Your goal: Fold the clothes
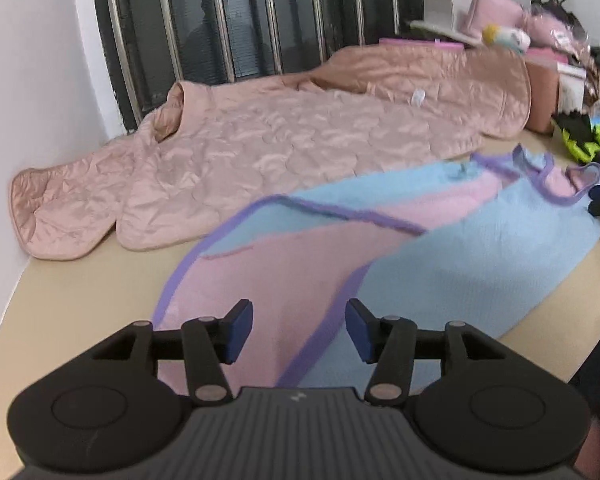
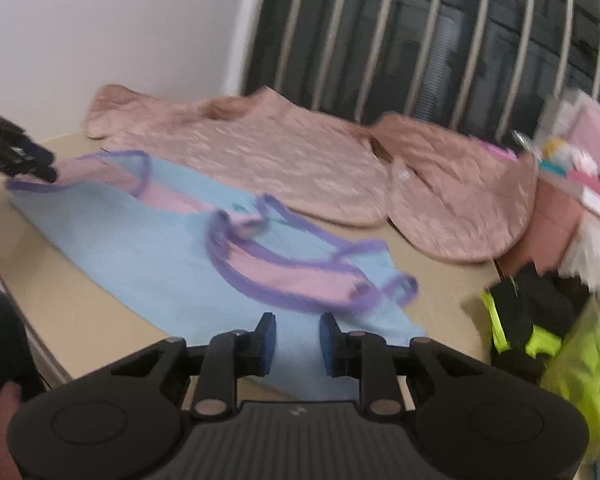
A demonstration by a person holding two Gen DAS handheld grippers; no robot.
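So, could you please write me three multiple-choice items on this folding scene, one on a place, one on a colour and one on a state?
1. Where does the quilted pink jacket lie relative to the blue and pink garment?
A. Between it and the barred window
B. Underneath it
C. On the floor

2. What colour is the trim along the blue and pink garment's edges?
A. Yellow
B. Purple
C. Black

3. How do the jaws of the left gripper stand?
A. Shut on the jacket
B. Shut on the garment's trim
C. Open, holding nothing

Answers: 1 A, the jacket lies on the table beyond the garment, against the barred window. 2 B, a purple band borders its openings and hem. 3 C, the left wrist view shows a wide gap between the fingers with the fabric lying below them.
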